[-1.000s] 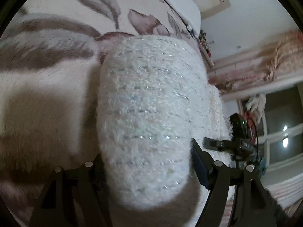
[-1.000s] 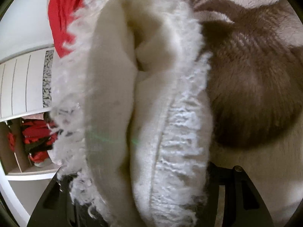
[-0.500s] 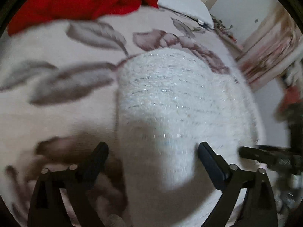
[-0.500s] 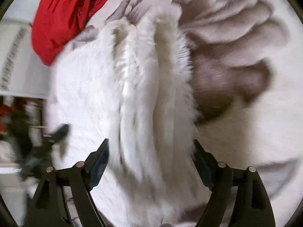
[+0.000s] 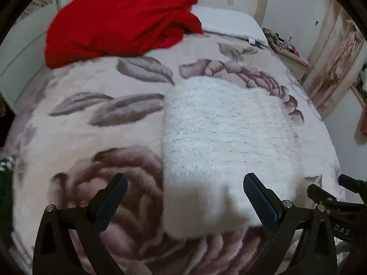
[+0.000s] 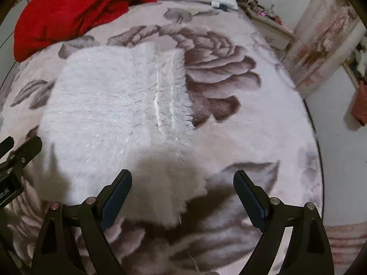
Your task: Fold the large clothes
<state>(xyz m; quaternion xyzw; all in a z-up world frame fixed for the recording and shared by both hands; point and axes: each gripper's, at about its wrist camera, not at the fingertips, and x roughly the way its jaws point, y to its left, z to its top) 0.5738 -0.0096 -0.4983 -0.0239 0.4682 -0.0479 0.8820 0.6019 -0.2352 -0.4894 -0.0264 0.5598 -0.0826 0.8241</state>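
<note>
Where floral blanket (image 5: 128,128) spreads, white sweater (image 5: 224,137) lies; red garment (image 5: 121,16) behind

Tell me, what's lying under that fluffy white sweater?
The sweater lies folded on a bed blanket printed with big roses and leaves. The print runs on beneath it, but that part is covered. Whether anything else is under it cannot be seen.

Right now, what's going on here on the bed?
A person with a hand-held gripper in each hand is folding clothes on a flower-patterned blanket. The fluffy white sweater lies folded, nothing gripping it. The left hand-held gripper and right hand-held gripper hang above it, jaws opening. A crumpled red garment waits behind.
</note>
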